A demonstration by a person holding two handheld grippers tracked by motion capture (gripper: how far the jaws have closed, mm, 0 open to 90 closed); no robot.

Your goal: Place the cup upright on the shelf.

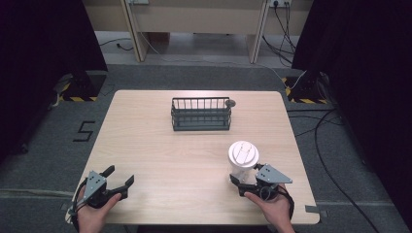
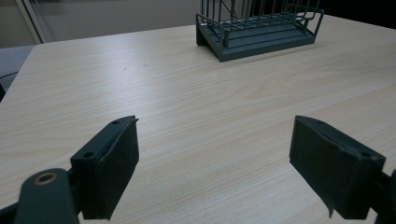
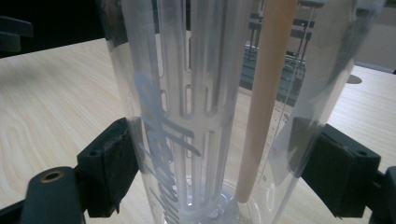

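Your right claw [image 1: 241, 180] clamps a clear tumbler [image 1: 242, 162] standing upright at the counter's [image 1: 160, 145] near right.

Its long axis runs vertical, white lid up. Your right gripper view reveals the slotted inner tube, a tan straw [image 3: 261, 107] and blue lettering through smooth plastic. Your left claw [image 1: 121, 177] rests apart over bare woodgrain, facing the dark wire basket [image 1: 201, 114].

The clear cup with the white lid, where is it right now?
High view: the clear cup stands near the table's front right, between the right hand-held gripper's jaws.
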